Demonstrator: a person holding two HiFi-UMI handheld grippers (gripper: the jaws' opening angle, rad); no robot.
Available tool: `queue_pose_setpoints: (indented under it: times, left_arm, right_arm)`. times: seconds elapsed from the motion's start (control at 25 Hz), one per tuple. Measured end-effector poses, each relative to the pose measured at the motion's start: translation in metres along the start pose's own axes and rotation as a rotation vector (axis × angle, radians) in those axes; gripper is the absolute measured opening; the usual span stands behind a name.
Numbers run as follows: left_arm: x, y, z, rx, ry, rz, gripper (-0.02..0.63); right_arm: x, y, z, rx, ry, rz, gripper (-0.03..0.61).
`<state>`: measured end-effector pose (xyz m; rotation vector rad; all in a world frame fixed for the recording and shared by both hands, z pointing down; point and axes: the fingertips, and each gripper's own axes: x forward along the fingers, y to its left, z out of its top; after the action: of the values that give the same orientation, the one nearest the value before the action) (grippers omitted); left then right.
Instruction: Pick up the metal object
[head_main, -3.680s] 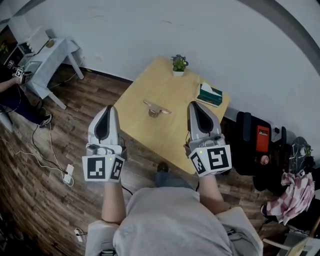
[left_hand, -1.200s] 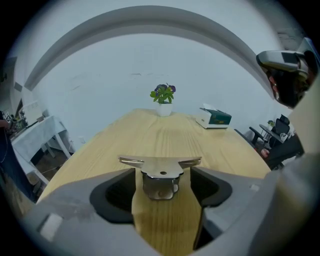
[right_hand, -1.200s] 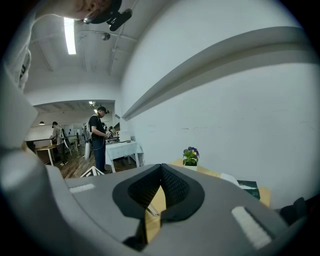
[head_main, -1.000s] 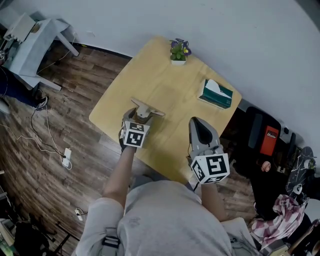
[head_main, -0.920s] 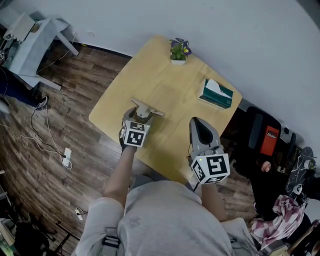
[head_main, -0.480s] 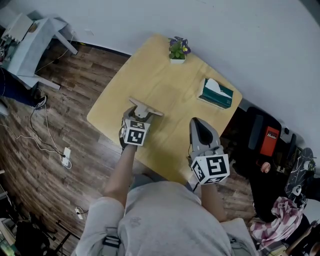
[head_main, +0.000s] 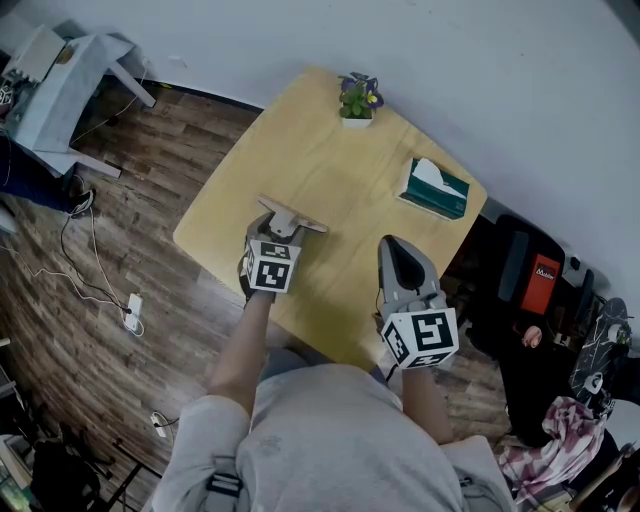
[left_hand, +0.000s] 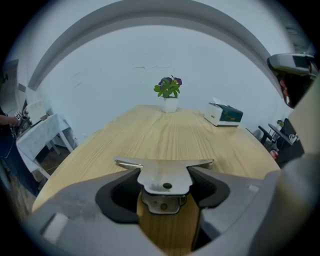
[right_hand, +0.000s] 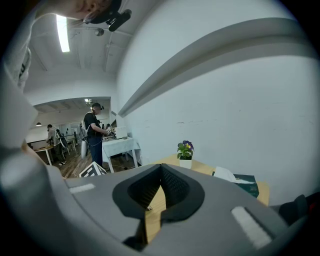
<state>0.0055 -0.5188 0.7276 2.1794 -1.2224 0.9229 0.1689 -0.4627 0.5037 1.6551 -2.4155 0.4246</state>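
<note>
The metal object (head_main: 293, 214), a flat T-shaped steel bracket with two thin arms, lies near the front left of the wooden table (head_main: 330, 160). My left gripper (head_main: 284, 229) points down at it. In the left gripper view the bracket's plate (left_hand: 165, 175) sits between the black pads (left_hand: 125, 192), which have just been closing and now touch both its sides. The bracket still rests on the table (left_hand: 165, 130). My right gripper (head_main: 394, 243) hovers over the table's front right edge. Its pads meet at the tips (right_hand: 161, 167) with nothing between them.
A small potted plant (head_main: 356, 100) stands at the table's far edge and a green tissue box (head_main: 437, 188) at the far right. A white side table (head_main: 60, 80) is at the left, cables (head_main: 100, 290) cross the floor, and dark chairs and bags (head_main: 520, 275) crowd the right.
Since the earliest frame my left gripper has gone forward and down onto the metal object. Over the last second neither gripper has visibly shifted.
</note>
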Motion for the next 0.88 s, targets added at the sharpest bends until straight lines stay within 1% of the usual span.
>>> queue_pose_setpoints:
  times: [0.12,0.2,0.32,0.44,0.6,0.88]
  left_arm:
    - [-0.003,-0.003,0.0,0.001,0.013,-0.011,0.305]
    - [-0.008,-0.005,0.002,0.007,0.001,-0.02,0.304]
    - [-0.021,-0.008,0.012,0.017,-0.036,-0.041,0.304]
    - [-0.037,-0.009,0.02,0.003,-0.069,-0.051,0.304]
    - [-0.06,-0.006,0.028,0.0,-0.116,-0.056,0.304]
    - [-0.109,0.004,0.045,-0.032,-0.23,-0.041,0.305]
  right_arm:
    - [0.001,0.003,0.0,-0.001,-0.002,0.011,-0.002]
    - [0.003,0.005,0.001,-0.002,-0.006,0.02,-0.002]
    - [0.006,0.011,0.003,-0.004,-0.014,0.041,-0.002]
    - [0.01,0.02,0.007,-0.008,-0.026,0.059,-0.003]
    - [0.012,0.035,0.018,-0.018,-0.045,0.081,-0.003]
    - [0.008,0.062,0.034,-0.04,-0.084,0.103,-0.003]
